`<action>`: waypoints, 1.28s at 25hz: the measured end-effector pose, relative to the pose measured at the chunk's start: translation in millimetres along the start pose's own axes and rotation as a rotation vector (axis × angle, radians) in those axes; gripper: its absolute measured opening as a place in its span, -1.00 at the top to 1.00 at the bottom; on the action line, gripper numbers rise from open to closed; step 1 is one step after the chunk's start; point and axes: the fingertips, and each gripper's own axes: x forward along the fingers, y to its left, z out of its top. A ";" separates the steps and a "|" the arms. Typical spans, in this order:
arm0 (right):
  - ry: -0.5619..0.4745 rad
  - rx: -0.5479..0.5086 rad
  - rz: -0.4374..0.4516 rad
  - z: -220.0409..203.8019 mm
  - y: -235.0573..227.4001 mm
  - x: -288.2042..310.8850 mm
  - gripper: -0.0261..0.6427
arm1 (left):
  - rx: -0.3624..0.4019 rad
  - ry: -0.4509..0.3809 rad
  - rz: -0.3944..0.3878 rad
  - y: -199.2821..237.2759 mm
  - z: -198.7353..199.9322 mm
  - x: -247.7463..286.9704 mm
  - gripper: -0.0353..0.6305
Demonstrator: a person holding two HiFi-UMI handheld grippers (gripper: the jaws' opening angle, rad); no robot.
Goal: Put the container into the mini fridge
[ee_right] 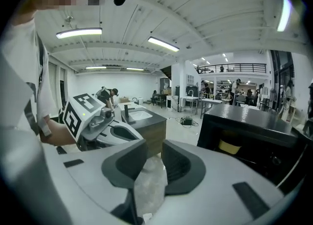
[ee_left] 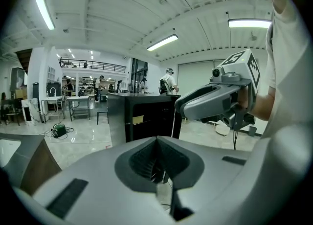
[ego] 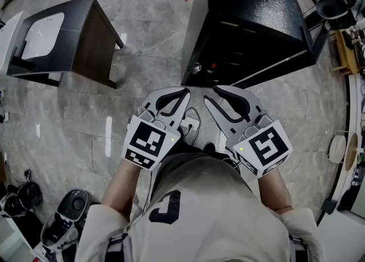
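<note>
Nearest, left gripper [ego: 185,91] has its jaws pressed together on nothing; right gripper [ego: 217,90] has jaws slightly spread, also empty. Straight ahead of both stands the mini fridge [ego: 256,10], marginally nearer the right jaws. A yellow item [ee_right: 230,146], perhaps the container, sits inside.

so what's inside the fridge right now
In the fridge, a yellow thing shows just under the top; the head view shows a small red thing too. The rest is too dark, and partly hidden by the fridge top.
</note>
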 end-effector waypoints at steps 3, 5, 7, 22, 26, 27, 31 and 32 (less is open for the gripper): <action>-0.060 0.017 0.019 9.5 4.5 -9.2 0.60 | -0.005 0.009 0.028 -1.0 -2.3 -4.2 0.73; -0.092 0.022 0.029 14.2 6.2 -17.7 0.60 | -0.005 0.019 0.044 -3.9 -3.6 -6.0 0.73; -0.112 0.028 0.030 15.1 3.7 -28.2 0.60 | 0.009 0.027 0.045 -12.6 -1.3 -4.9 0.73; -0.205 0.129 0.032 -10.0 -23.0 -113.4 0.83 | 0.079 -0.004 0.008 -92.7 38.3 30.8 0.73; -0.213 0.150 0.030 -19.9 -27.8 -139.4 0.83 | 0.097 -0.031 -0.002 -123.1 55.3 37.6 0.73; -0.218 0.161 0.033 -22.7 -28.0 -146.4 0.83 | 0.102 -0.034 -0.003 -131.0 57.8 38.6 0.73; -0.250 0.192 0.064 -32.9 -24.5 -173.6 0.83 | 0.128 -0.023 0.011 -156.9 58.1 41.6 0.73; -0.260 0.189 0.074 -35.2 -22.5 -181.0 0.83 | 0.132 -0.018 0.012 -164.3 57.0 42.3 0.73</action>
